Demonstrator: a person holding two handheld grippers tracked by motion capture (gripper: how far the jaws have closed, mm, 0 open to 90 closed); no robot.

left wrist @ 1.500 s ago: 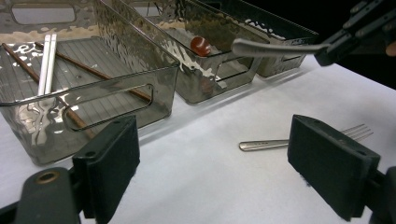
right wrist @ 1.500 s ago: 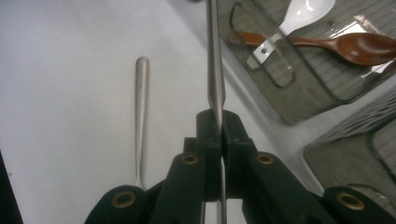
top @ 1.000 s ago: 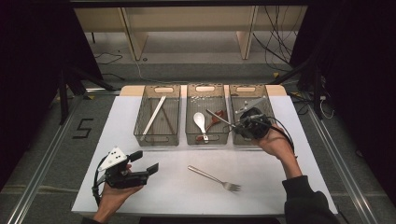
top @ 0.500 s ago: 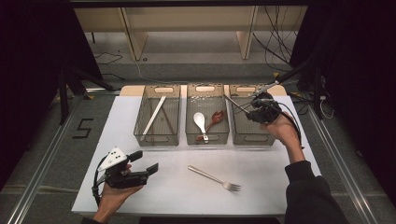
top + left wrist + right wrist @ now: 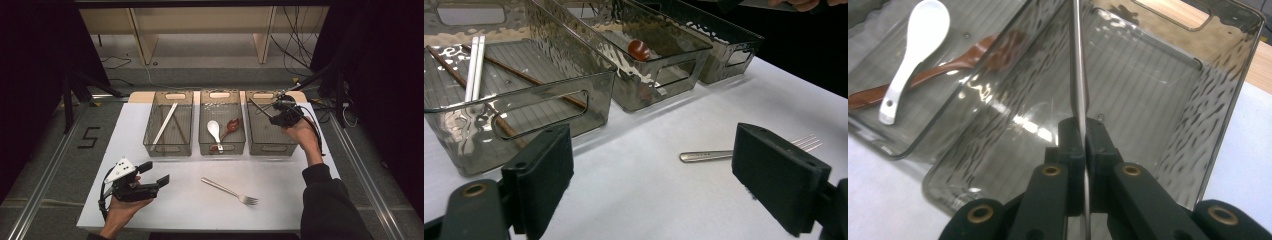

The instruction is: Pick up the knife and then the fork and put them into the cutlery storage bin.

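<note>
The right gripper [image 5: 280, 111], clamped on a knife [image 5: 1079, 75], has moved over the right bin [image 5: 300, 145]. The left gripper [image 5: 150, 176] rests, jaws apart.

A single dark numeral "5" [image 5: 89, 137] was marked on the grey floor just left of the counter [image 5: 280, 172], level with the front of the bins. No other text, label or brand could be read anywhere in the views.

The table [image 5: 200, 210] is viewed from above its near edge, facing forward and down. The three bins are seen close and low along each gripper's jaws; the middle bin [image 5: 659, 60] is shared.
</note>
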